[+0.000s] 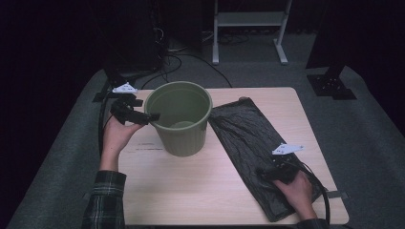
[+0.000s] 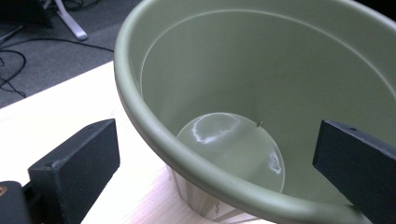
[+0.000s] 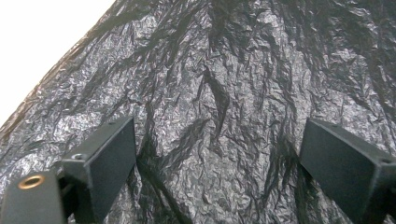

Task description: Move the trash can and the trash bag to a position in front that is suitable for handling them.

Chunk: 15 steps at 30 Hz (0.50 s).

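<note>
We are straddling the green bucket [image 1: 180, 117] rim with the open left hand-held gripper [image 1: 152, 117], the right hand-held gripper [image 1: 271, 172] gaping over the black bag [image 1: 248, 138].

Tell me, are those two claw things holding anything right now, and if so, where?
Nothing is held. The left gripper stands open astride the green bucket's rim; the right gripper is open over the black bag.

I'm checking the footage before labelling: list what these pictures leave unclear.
- High view: the green bin hides the table behind it.
- High view: the right gripper sits dark against the black bag; jaw contact unclear.
- Left gripper view: the frame's edge cuts off the bin's far rim.
</note>
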Each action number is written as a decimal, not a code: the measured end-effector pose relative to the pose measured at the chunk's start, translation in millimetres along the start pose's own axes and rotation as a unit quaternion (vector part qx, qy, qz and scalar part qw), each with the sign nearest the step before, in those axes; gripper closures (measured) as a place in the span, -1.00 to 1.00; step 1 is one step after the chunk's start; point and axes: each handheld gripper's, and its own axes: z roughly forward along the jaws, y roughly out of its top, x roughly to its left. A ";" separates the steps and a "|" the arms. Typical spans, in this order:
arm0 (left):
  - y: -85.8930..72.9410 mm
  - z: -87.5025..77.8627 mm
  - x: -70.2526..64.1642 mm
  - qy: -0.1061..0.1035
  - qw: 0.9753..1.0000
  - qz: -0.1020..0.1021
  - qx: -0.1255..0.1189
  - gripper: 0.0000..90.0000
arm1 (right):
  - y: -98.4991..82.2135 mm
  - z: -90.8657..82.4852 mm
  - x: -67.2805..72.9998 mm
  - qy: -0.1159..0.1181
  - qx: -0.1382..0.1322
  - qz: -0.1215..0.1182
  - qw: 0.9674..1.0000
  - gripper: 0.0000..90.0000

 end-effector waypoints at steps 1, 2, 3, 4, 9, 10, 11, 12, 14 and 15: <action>-0.9 3.6 -0.2 -0.004 1.000 -0.001 0.000 -1.00 | 0.0 0.0 0.1 0.000 0.000 0.001 1.000 -0.79; -1.0 6.0 -0.8 -0.006 1.000 -0.001 0.004 -1.00 | 0.0 0.0 0.1 0.000 0.000 0.001 1.000 -0.79; -1.0 6.0 -0.8 -0.006 1.000 -0.001 0.004 -1.00 | 0.0 0.0 0.1 0.000 0.000 0.001 1.000 -0.79; 0.0 10.4 -2.7 -0.006 1.000 0.001 0.010 -1.00 | 0.0 0.0 0.1 0.000 0.000 0.000 1.000 -0.79; -0.2 14.2 -2.3 -0.010 1.000 -0.003 0.012 -1.00 | 0.0 0.0 0.1 0.000 0.000 0.001 1.000 -0.79; -0.2 14.2 -2.3 -0.010 1.000 -0.003 0.012 -1.00 | 0.0 0.0 0.1 0.000 0.000 0.001 1.000 -0.79; 0.0 14.7 -3.0 -0.010 1.000 -0.002 0.013 -1.00 | 0.0 0.0 0.1 0.000 0.000 0.000 1.000 -0.79; 0.2 14.7 -3.2 -0.010 1.000 -0.002 0.014 -1.00 | 0.0 0.0 0.1 0.000 0.000 0.000 1.000 -0.79; 0.1 14.8 -3.4 -0.014 1.000 -0.004 0.018 -1.00 | 0.0 0.0 0.1 0.000 0.000 0.000 1.000 -0.79; 0.1 15.0 -3.9 -0.016 1.000 -0.005 0.020 -1.00 | 0.0 -0.1 0.1 0.000 0.000 0.000 1.000 -0.79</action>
